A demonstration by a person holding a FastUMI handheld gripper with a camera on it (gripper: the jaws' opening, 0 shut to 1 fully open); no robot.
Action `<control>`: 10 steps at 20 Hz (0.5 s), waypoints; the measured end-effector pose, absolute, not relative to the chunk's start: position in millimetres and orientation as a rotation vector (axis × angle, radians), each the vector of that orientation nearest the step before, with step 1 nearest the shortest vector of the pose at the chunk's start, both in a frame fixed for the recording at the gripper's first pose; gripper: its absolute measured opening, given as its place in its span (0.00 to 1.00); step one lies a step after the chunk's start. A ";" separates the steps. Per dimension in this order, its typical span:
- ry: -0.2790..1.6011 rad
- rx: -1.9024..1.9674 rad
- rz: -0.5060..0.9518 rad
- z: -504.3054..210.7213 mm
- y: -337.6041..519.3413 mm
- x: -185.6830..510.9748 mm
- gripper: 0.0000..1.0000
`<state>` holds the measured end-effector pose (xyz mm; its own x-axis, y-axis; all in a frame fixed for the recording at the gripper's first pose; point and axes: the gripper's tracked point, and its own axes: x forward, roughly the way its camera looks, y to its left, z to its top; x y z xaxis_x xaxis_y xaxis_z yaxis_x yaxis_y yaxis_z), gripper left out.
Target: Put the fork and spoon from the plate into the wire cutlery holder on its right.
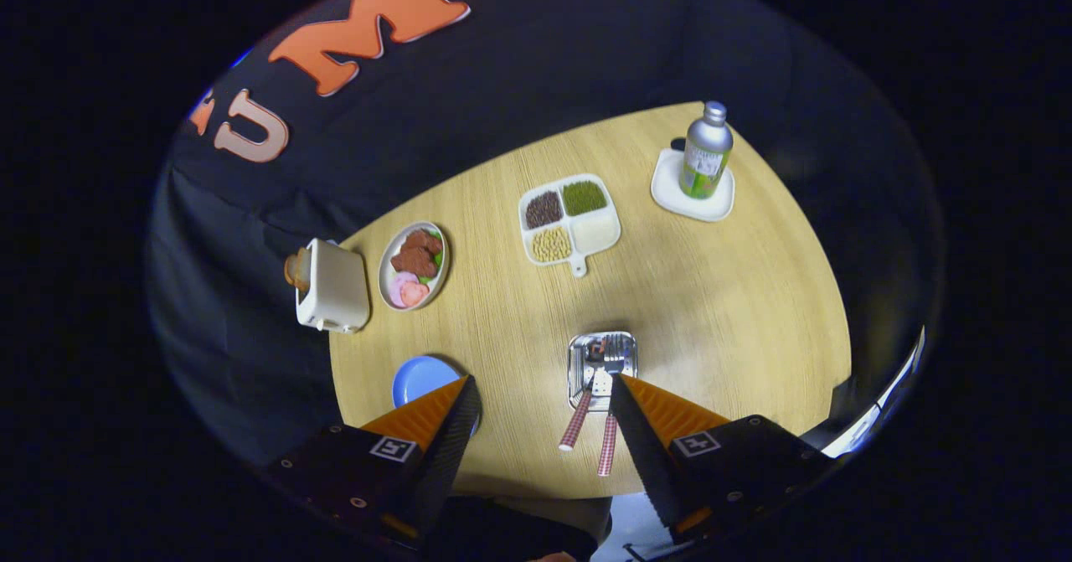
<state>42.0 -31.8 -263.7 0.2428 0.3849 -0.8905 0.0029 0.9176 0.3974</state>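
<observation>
A small shiny metal plate [578,378] lies on the round wooden table [737,311], just ahead of my right fingertip. The fork [614,351] and the spoon [591,382] rest on it side by side; their red-checked handles stick out over its near rim toward me. At this height I cannot sharply tell the two heads apart. My gripper [543,382] hangs high above the near table edge, open wide, with nothing between its fingers. The right finger [662,415] covers the table just right of the plate.
A blue plate [419,376] is partly hidden by the left finger. Farther off stand a white toaster [333,287], an oval plate of food [413,265], a divided dish of beans [569,219] and a metal bottle [706,150] on a white coaster [670,193].
</observation>
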 end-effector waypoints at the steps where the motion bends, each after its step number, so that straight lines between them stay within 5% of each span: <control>1: 1.229 0.344 0.261 -252.7 -34.1 49.7 0.97; 10: 0.458 0.280 0.220 -135.1 -54.7 100.8 0.98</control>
